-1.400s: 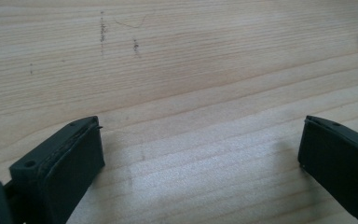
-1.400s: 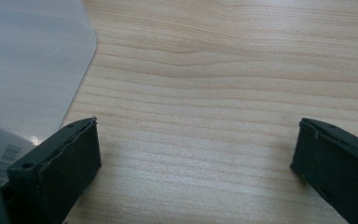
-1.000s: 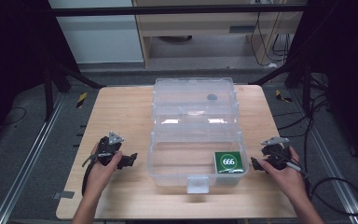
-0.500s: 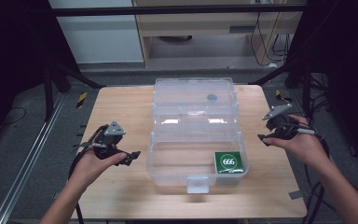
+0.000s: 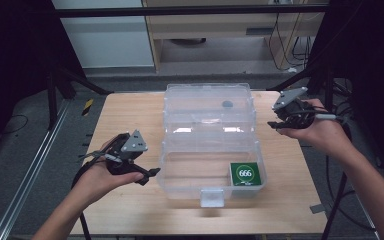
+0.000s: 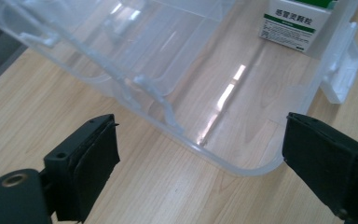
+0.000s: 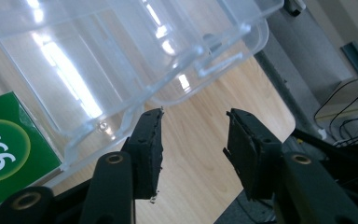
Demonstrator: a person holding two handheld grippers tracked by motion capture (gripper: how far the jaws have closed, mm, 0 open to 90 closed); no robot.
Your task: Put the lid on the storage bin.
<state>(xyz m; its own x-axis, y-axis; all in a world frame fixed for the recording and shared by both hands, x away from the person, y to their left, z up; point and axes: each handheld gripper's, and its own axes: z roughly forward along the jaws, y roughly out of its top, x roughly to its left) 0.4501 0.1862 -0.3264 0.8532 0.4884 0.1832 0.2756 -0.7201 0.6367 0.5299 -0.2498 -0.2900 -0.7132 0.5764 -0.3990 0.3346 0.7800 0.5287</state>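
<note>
Partly hidden: the green box [image 5: 246,174] is seen through the clear wall of the plastic case [image 5: 210,135], and in the right gripper view it [image 7: 9,151] is cut off by the left edge; in the left gripper view only its white printed side [image 6: 292,23] is seen, cut by the top edge. A small dark spot [image 5: 227,104] is noted in the raised lid of the case; what it is cannot be made out. The background beyond the table is dark and little is resolved there.

Surface: a light wooden table [image 5: 125,115], standing on a grey floor [image 5: 25,150]. Black frame bars [image 5: 60,85] and loose cables [image 5: 290,45] are noted behind, with pale cabinets [image 5: 105,35] at the back.

Counts: one case, open, its lid folded back away from the person; one green box, lying in the near right corner of the case's base; one white latch [image 5: 213,196] at the near front edge; two grippers; two hands.

Left gripper [image 5: 145,175]: held just left of the case, above the table, jaws wide apart, having closed slightly just now, nothing between them. Right gripper [image 5: 276,125]: held off the right side of the case near the lid, jaws parted with a moderate gap, having been closing just now, nothing gripped.
</note>
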